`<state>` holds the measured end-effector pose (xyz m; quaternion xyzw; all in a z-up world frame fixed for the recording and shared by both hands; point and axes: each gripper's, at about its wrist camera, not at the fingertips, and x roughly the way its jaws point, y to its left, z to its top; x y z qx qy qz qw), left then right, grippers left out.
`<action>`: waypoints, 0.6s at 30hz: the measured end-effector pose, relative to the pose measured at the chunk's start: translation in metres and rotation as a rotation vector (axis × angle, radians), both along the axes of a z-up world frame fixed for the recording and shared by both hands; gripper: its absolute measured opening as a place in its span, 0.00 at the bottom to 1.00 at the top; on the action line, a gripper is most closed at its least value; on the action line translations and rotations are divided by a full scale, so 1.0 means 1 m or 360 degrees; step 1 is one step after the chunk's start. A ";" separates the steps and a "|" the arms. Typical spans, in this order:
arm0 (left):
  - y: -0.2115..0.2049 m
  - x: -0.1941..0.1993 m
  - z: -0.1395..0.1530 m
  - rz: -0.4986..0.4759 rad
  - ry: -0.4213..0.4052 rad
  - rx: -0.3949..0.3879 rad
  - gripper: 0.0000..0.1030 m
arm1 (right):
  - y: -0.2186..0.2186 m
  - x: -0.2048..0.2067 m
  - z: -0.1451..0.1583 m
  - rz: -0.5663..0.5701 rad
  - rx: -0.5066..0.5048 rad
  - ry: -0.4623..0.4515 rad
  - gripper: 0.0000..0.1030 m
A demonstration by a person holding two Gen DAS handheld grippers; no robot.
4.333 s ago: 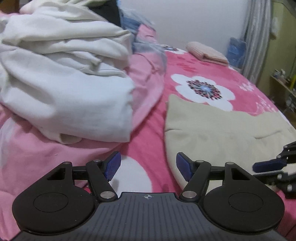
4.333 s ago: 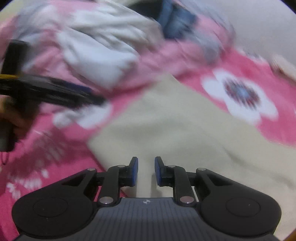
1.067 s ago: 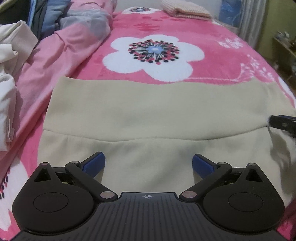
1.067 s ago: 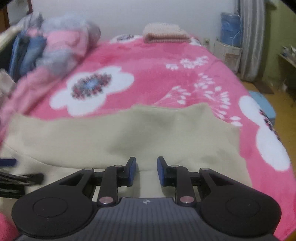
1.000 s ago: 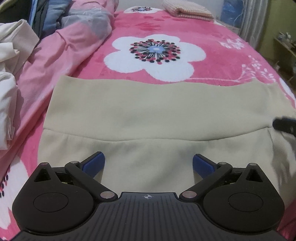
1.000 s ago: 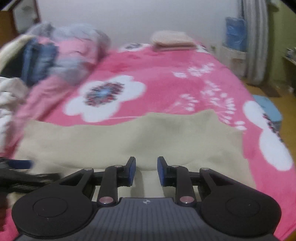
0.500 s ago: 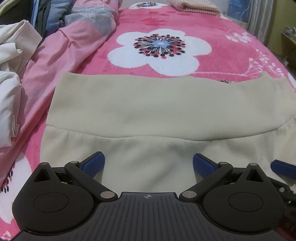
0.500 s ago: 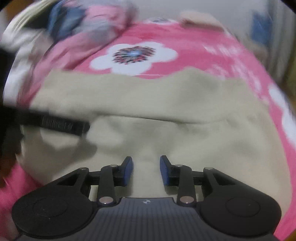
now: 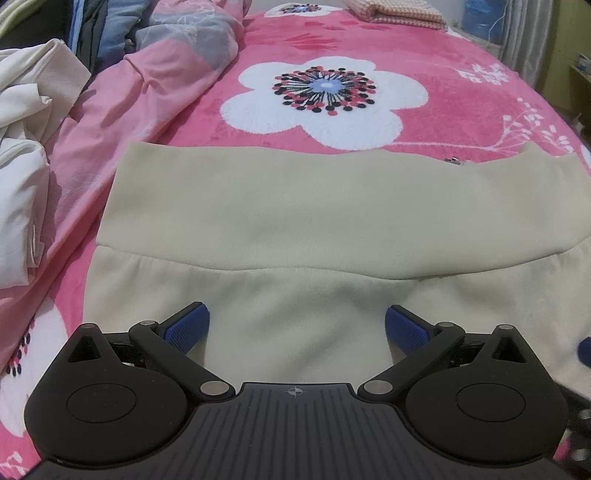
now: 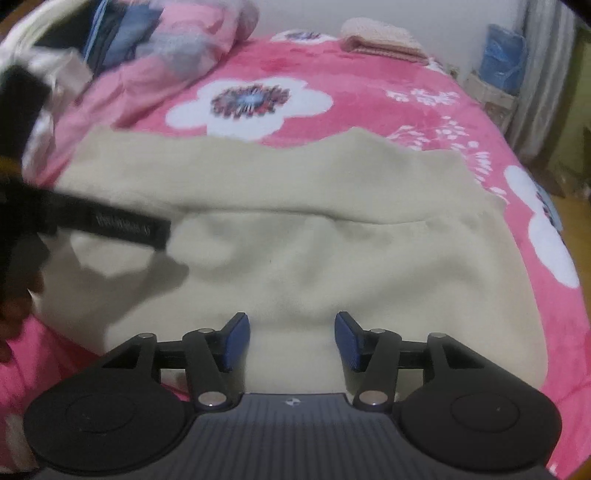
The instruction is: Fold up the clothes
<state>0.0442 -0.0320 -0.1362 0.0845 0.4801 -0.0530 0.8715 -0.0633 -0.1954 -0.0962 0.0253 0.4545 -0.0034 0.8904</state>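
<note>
I see a bed (image 9: pixel 461 110) filling most of both views, covered by a bright pink blanket (image 9: pixel 424 40) with large white flowers (image 9: pixel 325 99). A rumpled pink quilt (image 9: pixel 147 92) lies along the left side. At the far end of the bed, top centre, sits a folded checked cloth (image 9: pixel 395 13). Behind it in the right wrist view stands a plain pale wall (image 10: pixel 314 14). In the upper right hangs a grey curtain (image 10: pixel 535 74), with a blue bag (image 10: pixel 504 59) beside it. The light is dim and even.
</note>
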 end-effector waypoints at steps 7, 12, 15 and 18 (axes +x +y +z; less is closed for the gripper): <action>-0.001 0.000 -0.001 0.0000 -0.0007 0.0015 1.00 | -0.013 0.004 -0.012 -0.0064 -0.0004 0.0068 0.60; -0.001 0.000 0.000 -0.0001 -0.0008 0.0014 1.00 | -0.015 0.000 -0.005 -0.0111 0.0009 -0.0010 0.63; -0.001 -0.001 -0.001 0.0000 -0.0012 0.0015 1.00 | -0.021 0.000 0.005 -0.0190 -0.0040 -0.0112 0.63; -0.002 -0.001 -0.001 0.0005 -0.0013 0.0021 1.00 | -0.031 0.007 -0.010 -0.0228 -0.0039 -0.0012 0.65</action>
